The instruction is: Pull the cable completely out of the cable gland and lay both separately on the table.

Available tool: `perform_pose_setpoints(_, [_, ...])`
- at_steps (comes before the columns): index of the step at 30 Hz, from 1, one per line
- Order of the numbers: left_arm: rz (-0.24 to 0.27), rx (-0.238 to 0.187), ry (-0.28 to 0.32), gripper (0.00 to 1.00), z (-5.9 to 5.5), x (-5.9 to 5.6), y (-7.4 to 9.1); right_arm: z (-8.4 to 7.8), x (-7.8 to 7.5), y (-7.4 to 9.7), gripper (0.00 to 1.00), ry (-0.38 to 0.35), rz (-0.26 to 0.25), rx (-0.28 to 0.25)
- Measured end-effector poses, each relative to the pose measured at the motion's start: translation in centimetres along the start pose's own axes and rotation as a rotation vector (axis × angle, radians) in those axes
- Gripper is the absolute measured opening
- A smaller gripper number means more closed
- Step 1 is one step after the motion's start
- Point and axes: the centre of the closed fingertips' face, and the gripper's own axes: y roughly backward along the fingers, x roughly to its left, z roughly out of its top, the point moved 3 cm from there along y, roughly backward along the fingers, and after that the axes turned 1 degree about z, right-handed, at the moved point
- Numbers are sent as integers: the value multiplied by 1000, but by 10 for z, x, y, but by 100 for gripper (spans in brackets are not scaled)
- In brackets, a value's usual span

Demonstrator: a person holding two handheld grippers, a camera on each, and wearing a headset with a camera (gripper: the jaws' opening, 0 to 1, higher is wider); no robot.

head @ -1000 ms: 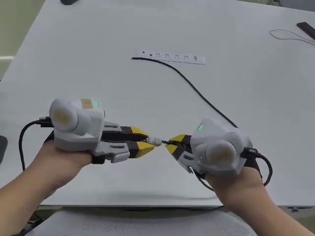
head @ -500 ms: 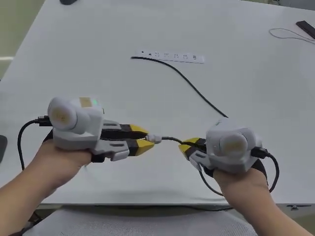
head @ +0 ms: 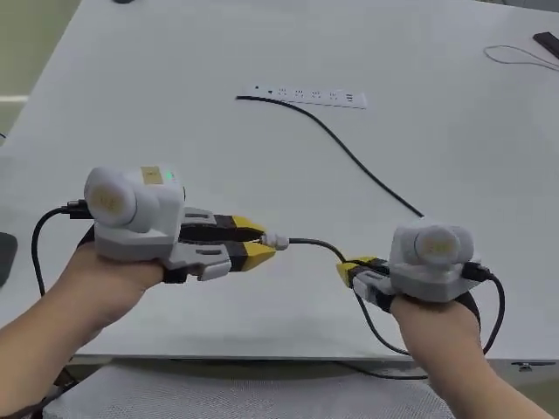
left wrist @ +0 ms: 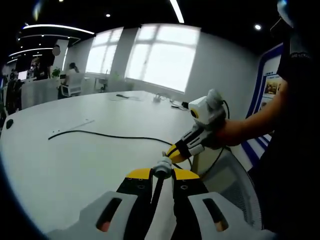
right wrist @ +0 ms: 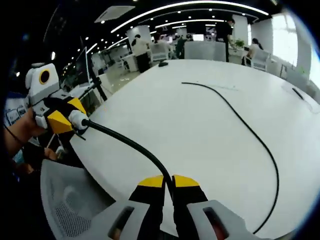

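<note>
- The right gripper (head: pixel 346 269) is drawing away toward 4 o'clock from the left gripper (head: pixel 262 246), baring a longer run of black cable (head: pixel 316 247) between them than a second ago.
- The cable is still entering the cable gland (head: pixel 277 241), so the pull looks under way, not finished; both are hanging above the worktop (head: pixel 218 157) near 6 o'clock.
- The left fingers (head: pixel 249 254) are pinching the gland, almost fully closed; the right fingers (head: pixel 356 272) are clamping tight on the cable.
</note>
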Motion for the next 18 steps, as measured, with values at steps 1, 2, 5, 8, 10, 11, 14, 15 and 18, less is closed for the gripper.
perform_pose_setpoints(1, [1, 1, -1, 15, 0, 0, 0, -1, 1, 0, 0, -3, 3, 3])
perform_pose_setpoints(2, [2, 2, 0, 15, -1, 0, 0, -1, 1, -1, 0, -6, 5, 2])
perform_pose_setpoints(5, [8, 0, 7, 15, -1, 2, 0, -1, 4, -1, 0, -6, 11, 0])
perform_pose_setpoints(8, [13, -1, 11, 15, -1, 4, 1, 2, 4, -1, 1, 7, 21, -12])
perform_pose_setpoints(10, [18, -2, 13, 15, -1, 6, 2, 2, 4, -1, 1, 13, 28, -15])
perform_pose_setpoints(11, [19, -2, 14, 15, -1, 6, 2, 3, 4, -1, 2, 22, 28, -19])
perform_pose_setpoints(14, [24, 0, 17, 15, -2, 9, 3, 4, 3, -1, 2, 54, 35, -17])
perform_pose_setpoints(15, [24, 1, 17, 15, -2, 9, 3, 4, 3, -1, 2, 69, 31, -9])
perform_pose_setpoints(18, [26, -2, 9, 15, -1, 11, 3, 8, 6, 1, 2, 85, 39, -22])
